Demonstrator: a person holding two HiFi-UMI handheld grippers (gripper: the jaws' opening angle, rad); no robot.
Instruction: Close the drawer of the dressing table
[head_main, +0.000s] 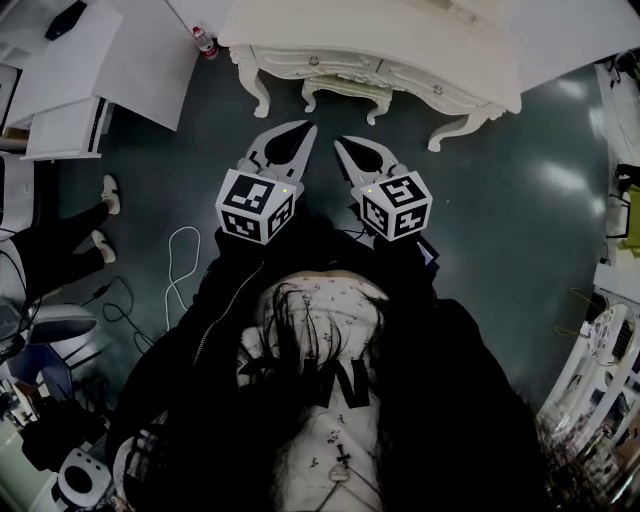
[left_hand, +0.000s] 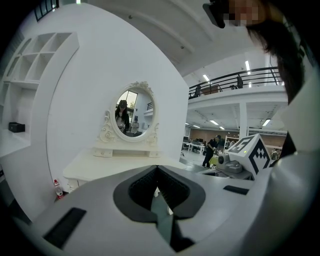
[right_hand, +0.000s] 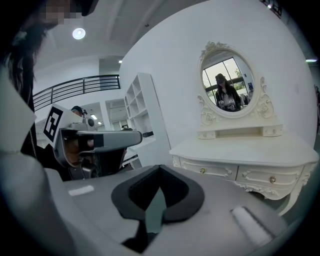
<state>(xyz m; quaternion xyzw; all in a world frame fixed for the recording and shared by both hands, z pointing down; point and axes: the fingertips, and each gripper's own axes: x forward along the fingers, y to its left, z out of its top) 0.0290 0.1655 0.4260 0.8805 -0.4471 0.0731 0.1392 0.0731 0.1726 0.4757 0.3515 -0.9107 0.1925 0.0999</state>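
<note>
The white dressing table (head_main: 370, 35) stands at the top of the head view on curved legs. It carries an oval mirror (right_hand: 228, 85). Two drawer fronts with small knobs (right_hand: 202, 171) (right_hand: 272, 179) look flush with the frame in the right gripper view. My left gripper (head_main: 306, 128) and right gripper (head_main: 339, 143) hover side by side over the dark floor, short of the table and touching nothing. Both are shut, with nothing between the jaws. The left gripper (left_hand: 157, 168) points at the table's left end. The right gripper (right_hand: 160, 167) points left of the drawers.
White shelving and boards (head_main: 70, 80) lie at the far left, with a red-capped bottle (head_main: 203, 41) beside the table's left leg. Another person's shoes (head_main: 108, 194) and a white cable (head_main: 181, 262) are on the floor at left. Clutter lines the right edge (head_main: 612, 340).
</note>
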